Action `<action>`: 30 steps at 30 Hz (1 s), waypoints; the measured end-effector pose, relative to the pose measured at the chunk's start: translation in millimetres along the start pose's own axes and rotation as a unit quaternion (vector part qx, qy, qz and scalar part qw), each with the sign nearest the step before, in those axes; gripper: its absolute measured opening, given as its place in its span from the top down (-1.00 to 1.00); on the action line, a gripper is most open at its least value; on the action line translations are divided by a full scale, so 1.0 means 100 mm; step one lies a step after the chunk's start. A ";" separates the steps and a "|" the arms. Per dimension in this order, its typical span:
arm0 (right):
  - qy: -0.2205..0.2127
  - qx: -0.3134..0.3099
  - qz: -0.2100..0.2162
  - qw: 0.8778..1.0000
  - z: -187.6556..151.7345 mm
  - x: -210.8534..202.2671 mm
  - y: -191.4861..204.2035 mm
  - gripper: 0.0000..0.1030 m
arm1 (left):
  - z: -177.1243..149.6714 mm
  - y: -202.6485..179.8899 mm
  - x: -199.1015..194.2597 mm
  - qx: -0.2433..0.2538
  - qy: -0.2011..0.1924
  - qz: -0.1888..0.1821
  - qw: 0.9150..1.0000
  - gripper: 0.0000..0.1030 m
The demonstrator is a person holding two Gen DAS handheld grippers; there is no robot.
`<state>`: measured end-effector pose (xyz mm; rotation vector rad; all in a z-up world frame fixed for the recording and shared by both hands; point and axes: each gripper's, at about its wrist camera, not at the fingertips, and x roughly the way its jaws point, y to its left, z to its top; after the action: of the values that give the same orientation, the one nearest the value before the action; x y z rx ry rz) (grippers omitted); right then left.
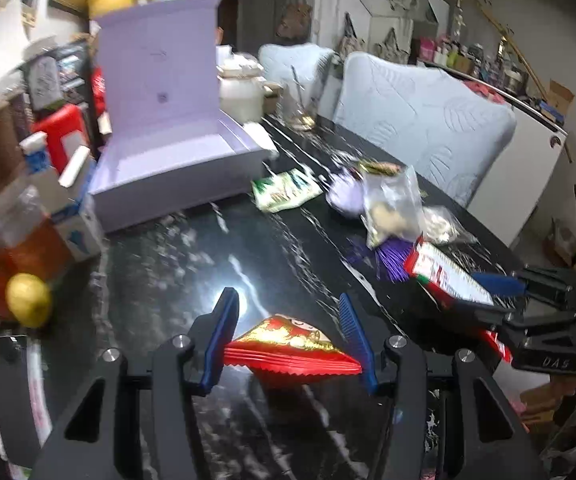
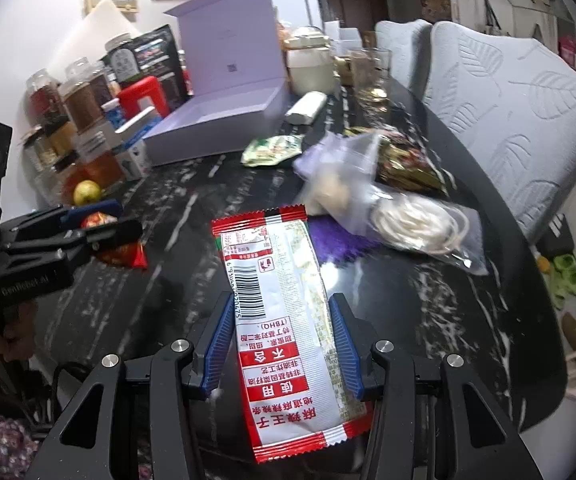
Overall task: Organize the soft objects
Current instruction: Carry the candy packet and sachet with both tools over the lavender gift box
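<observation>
My left gripper [image 1: 286, 300] is shut on a red and gold snack packet [image 1: 291, 344], held just above the black marble table [image 1: 176, 264]. In the right wrist view that same left gripper [image 2: 100, 220] shows at the left with the red packet [image 2: 126, 254]. My right gripper [image 2: 280, 300] is shut on a long red and white packet with a barcode [image 2: 284, 312]. From the left wrist view this right gripper [image 1: 519, 284] and its packet [image 1: 443, 276] appear at the right. An open lilac box [image 1: 176, 168] [image 2: 216, 120] stands at the table's far left.
A green packet [image 2: 272, 150], clear bags [image 2: 339, 176], a bagged white cable [image 2: 415, 220] and purple tinsel [image 2: 335, 240] lie mid-table. Jars, bottles and a yellow apple [image 2: 86, 192] crowd the left edge. Two pale padded chairs [image 2: 519, 112] stand beyond the right side.
</observation>
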<state>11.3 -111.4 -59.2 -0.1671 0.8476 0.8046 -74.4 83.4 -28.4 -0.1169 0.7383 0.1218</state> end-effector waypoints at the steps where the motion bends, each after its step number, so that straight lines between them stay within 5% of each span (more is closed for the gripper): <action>1: -0.001 -0.004 0.004 1.000 0.02 0.00 0.03 0.09 | 0.02 0.04 -0.05 -0.004 -0.007 0.006 1.000 0.00; 12: -0.015 -0.048 0.051 0.997 0.34 0.12 0.31 0.09 | 0.23 0.28 -0.29 -0.028 -0.043 0.049 0.997 0.00; 30: -0.075 -0.102 0.073 0.989 1.37 0.18 0.57 0.09 | 1.01 0.78 -0.29 -0.039 -0.099 0.089 0.990 0.00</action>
<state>61.3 -1.7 29.1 -0.2240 0.6407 1.0294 -40.2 173.0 60.0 -0.1105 0.5458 0.3281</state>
